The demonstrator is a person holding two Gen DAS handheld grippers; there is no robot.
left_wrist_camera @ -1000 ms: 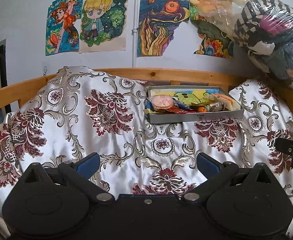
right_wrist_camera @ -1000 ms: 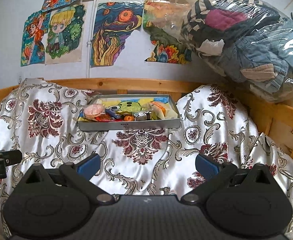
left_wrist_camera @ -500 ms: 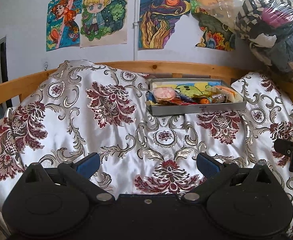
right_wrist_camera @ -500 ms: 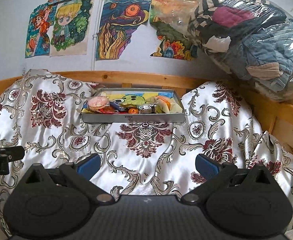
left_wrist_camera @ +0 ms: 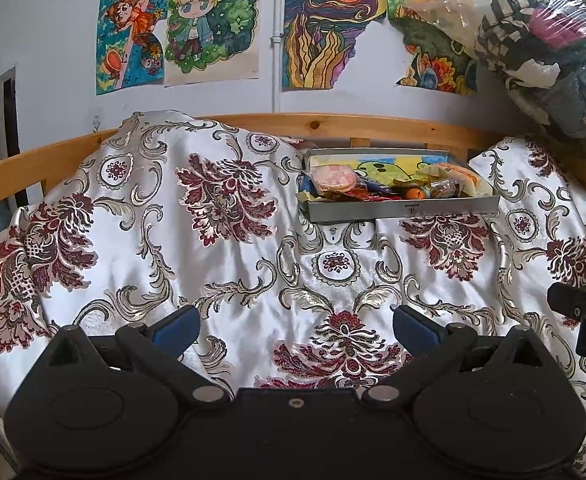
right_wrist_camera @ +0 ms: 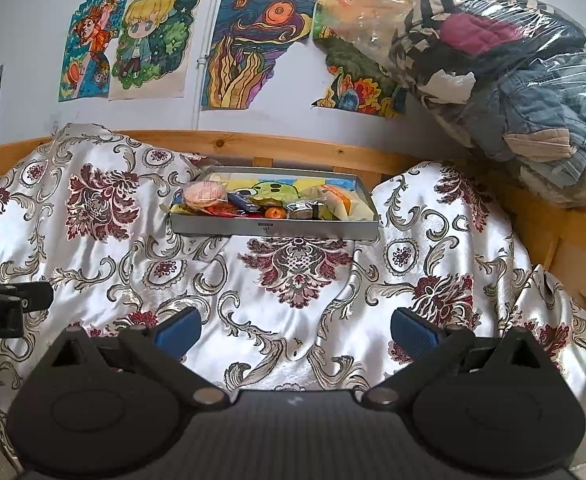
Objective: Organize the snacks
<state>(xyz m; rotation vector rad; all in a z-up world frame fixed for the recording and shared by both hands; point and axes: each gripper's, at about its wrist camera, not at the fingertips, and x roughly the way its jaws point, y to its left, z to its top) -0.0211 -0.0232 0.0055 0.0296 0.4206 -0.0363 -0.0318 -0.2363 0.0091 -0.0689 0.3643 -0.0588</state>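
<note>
The left gripper [left_wrist_camera: 295,330] has its jaws spread wide, blue-padded fingertips [left_wrist_camera: 175,328] far apart with nothing between them, hovering over the near part of the bed. The right gripper [right_wrist_camera: 295,330] is the same: jaws wide, empty, blue pads [right_wrist_camera: 413,334] showing at either side. The two grippers sit side by side; in the left wrist view the right one shows as a black piece at the right edge, and in the right wrist view the left one shows at the left edge.

Under both lies a shiny white bedspread [left_wrist_camera: 253,280] with dark red flowers and silver scrolls, rumpled into folds and rising in humps at the far left and far right.

On the far side of the bed, well apart from both grippers, rests a shallow grey metal tray [right_wrist_camera: 273,230], lying between the two humps and just in front of the wooden bed rail [right_wrist_camera: 277,148]. The snacks are all in it: a round pinkish packet [right_wrist_camera: 205,194] at the left end, a small orange fruit [right_wrist_camera: 275,213] near the front wall, a clear-wrapped dark piece [right_wrist_camera: 303,210] just right of it, and an orange and white packet [right_wrist_camera: 339,200] toward the right end. Red and blue wrappers lie among them, too jumbled to tell apart.

Beyond the rail, coloured drawings [right_wrist_camera: 149,40] hang on the pale wall. At the far right, a clear plastic bag of clothes [right_wrist_camera: 513,64] is piled above the rail.
</note>
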